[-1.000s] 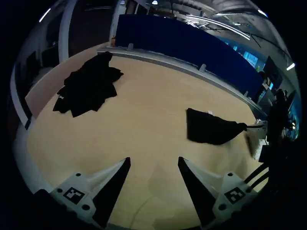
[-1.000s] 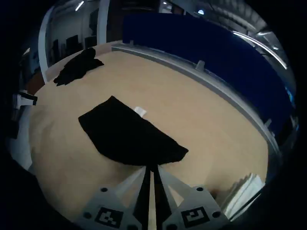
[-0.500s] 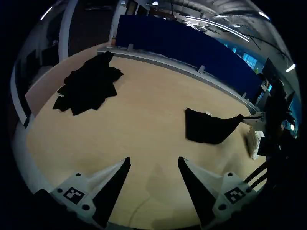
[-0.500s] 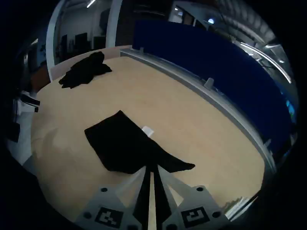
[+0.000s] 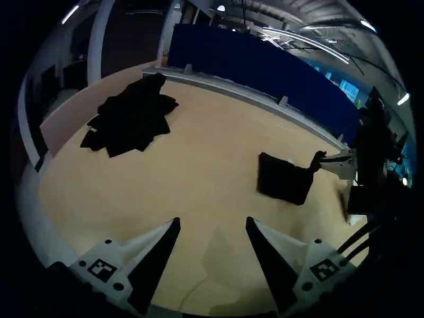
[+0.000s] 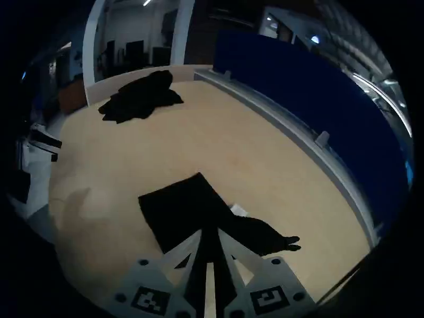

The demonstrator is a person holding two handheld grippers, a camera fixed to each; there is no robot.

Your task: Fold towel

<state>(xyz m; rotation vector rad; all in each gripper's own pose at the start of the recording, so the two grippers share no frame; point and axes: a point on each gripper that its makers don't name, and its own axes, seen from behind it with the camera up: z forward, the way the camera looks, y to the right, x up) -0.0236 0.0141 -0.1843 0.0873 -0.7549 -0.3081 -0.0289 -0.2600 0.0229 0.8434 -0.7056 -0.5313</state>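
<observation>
Pinching a raised edge of the black towel (image 6: pixel 180 209), the right gripper (image 6: pixel 210 233) had its fingers closed together on the cloth, the rest lying flat on the wooden table (image 6: pixel 159 143) beside a white tag (image 6: pixel 238 210) too small to read. The left gripper (image 5: pixel 212 220) stood spread wide over the tabletop, holding nothing, square black-and-white markers (image 5: pixel 102 269) on its fingers; a heap of black cloths (image 5: pixel 132 116) lay well apart.

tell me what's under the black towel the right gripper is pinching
The towel lies on the light wooden table, one corner held by the right gripper. A small white piece peeks out beside it; anything else beneath is covered.
</observation>
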